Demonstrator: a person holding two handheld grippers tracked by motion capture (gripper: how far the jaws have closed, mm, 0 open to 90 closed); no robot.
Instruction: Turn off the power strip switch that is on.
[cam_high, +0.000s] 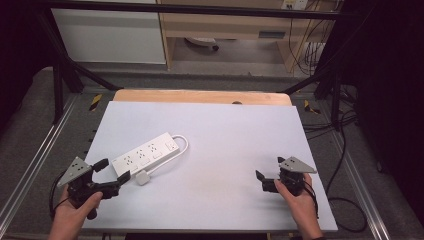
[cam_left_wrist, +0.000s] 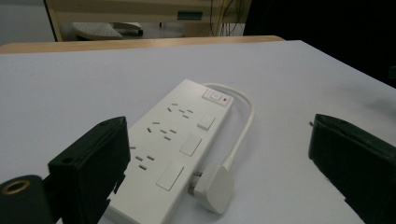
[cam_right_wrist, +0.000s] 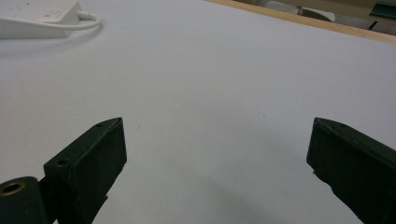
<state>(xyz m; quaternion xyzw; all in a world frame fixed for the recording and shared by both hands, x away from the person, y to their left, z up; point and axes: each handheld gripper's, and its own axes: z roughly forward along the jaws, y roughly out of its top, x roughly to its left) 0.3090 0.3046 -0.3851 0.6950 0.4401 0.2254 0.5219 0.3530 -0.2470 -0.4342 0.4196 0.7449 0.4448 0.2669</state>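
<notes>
A white power strip (cam_high: 145, 153) lies slanted on the left half of the white table top (cam_high: 230, 130). Its short cable (cam_high: 182, 145) loops round to a white plug (cam_high: 143, 178) lying beside its near end. My left gripper (cam_high: 113, 171) stands open just in front of the strip's near end and the plug, holding nothing. In the left gripper view the strip (cam_left_wrist: 173, 144) and plug (cam_left_wrist: 212, 186) lie between and ahead of the jaws. My right gripper (cam_high: 270, 168) stands open over bare table at the right. The strip's switch end (cam_right_wrist: 37, 21) is far off at the upper left of the right gripper view.
A wooden strip (cam_high: 200, 96) runs along the table's far edge. Black frame posts (cam_high: 60, 85) stand at the far corners. Cables (cam_high: 345, 150) trail on the floor at the right. A wooden shelf unit (cam_high: 225, 25) stands beyond the table.
</notes>
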